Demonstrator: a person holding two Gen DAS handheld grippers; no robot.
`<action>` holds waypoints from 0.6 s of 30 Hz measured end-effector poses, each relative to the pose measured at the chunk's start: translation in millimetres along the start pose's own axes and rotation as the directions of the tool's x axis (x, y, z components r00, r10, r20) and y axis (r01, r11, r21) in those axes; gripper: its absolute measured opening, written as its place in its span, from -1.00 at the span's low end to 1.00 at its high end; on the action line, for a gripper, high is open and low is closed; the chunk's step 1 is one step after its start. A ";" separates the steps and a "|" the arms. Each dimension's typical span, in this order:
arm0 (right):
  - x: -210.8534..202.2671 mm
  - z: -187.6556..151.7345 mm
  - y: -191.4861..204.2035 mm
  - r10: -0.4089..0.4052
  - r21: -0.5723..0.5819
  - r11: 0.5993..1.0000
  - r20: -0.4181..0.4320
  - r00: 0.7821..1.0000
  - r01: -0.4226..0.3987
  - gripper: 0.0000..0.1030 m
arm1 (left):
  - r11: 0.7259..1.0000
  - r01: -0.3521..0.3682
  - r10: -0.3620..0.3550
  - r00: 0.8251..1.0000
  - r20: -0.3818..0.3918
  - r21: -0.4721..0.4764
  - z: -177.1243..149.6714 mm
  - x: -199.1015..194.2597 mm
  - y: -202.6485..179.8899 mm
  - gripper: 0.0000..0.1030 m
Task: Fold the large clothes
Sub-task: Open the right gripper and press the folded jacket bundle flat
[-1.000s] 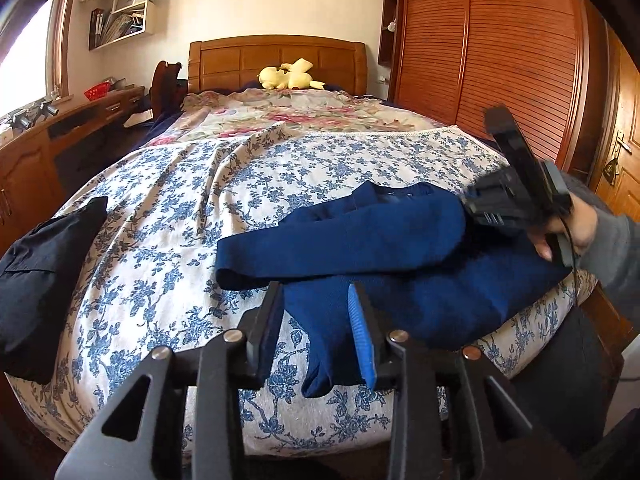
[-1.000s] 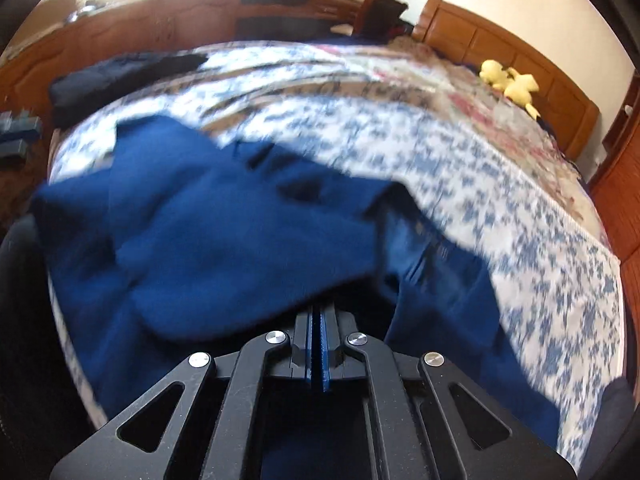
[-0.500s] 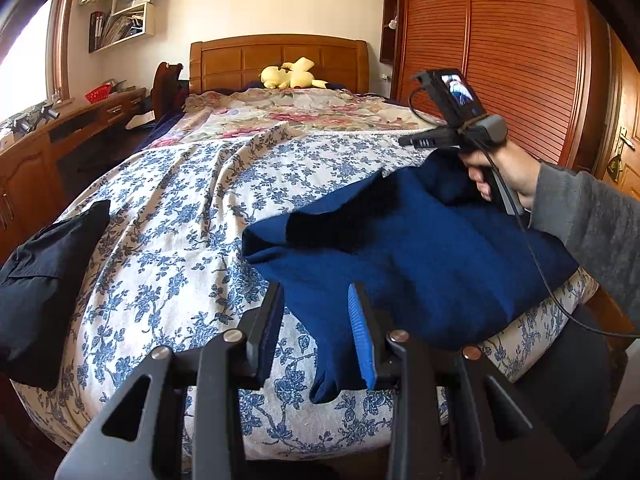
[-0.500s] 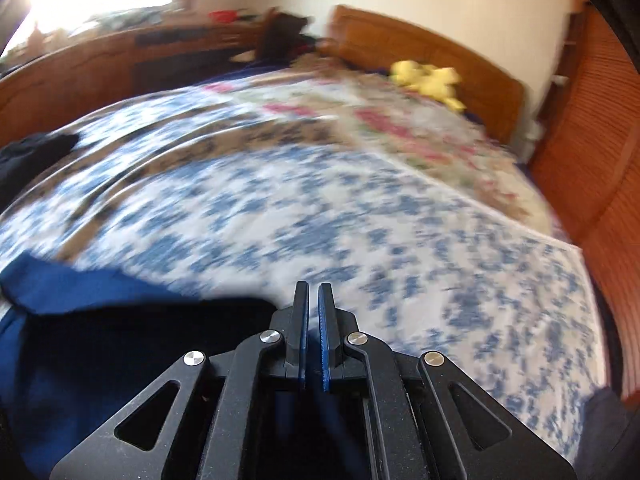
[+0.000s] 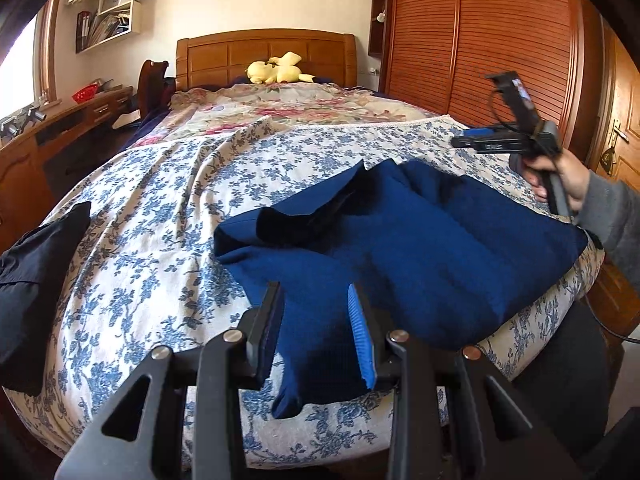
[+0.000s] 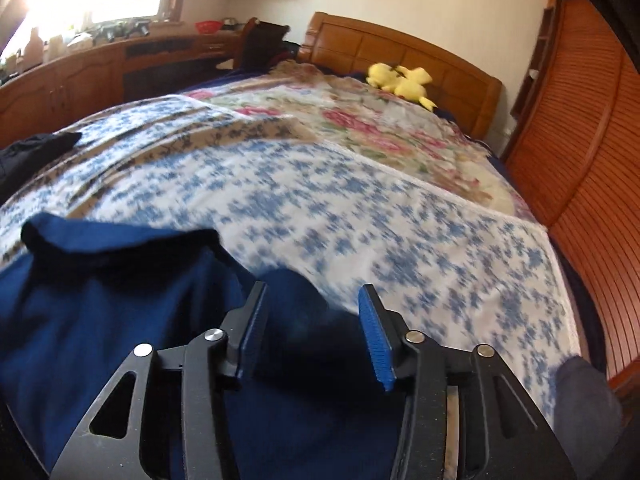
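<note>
My right gripper [image 6: 310,332] is opening, nothing pinched, its fold laid on the garment [image 5: 400,248]. The garment lies at the bed's [image 5: 160,208] six-o'clock edge. My left gripper [image 5: 316,332] hangs partly open over its hem, holding nothing, ready to smooth.

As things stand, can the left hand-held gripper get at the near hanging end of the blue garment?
Probably yes. The left hand-held gripper is open and the blue garment lies right ahead, its hanging end framed between the fingers. Nothing lies between; the right hand-held gripper, jaws opening, is off at the far side.
</note>
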State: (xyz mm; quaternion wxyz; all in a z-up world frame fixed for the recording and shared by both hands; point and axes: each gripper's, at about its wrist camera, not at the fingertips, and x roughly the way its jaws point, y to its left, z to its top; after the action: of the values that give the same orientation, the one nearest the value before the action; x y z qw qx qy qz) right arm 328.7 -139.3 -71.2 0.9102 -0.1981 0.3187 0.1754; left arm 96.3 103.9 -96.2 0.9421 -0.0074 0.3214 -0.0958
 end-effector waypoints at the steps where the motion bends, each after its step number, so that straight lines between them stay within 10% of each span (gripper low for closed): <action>1: -2.5 -4.3 -6.0 -0.003 0.003 1.000 -0.002 1.000 0.003 -0.05 | 1.000 0.003 -0.003 1.000 -0.002 0.000 -0.2 1.3 -1.3 -0.39; 10: -5.8 -48.4 -61.5 -0.002 0.096 0.995 -0.084 0.996 0.010 0.04 | 1.000 0.011 -0.011 1.000 -0.005 0.011 0.3 2.9 -6.8 -0.39; 18: 4.3 -33.3 -13.4 0.106 0.058 0.993 -0.063 0.992 -0.103 0.04 | 1.000 -0.014 0.014 1.000 -0.004 -0.001 -1.6 0.6 1.0 -0.39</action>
State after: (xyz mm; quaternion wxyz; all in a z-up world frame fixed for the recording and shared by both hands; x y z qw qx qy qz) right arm 320.8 -165.8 -94.6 0.8938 -0.1618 0.3631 0.2075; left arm 96.0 104.8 -97.9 0.9421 -0.0056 0.3233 -0.0892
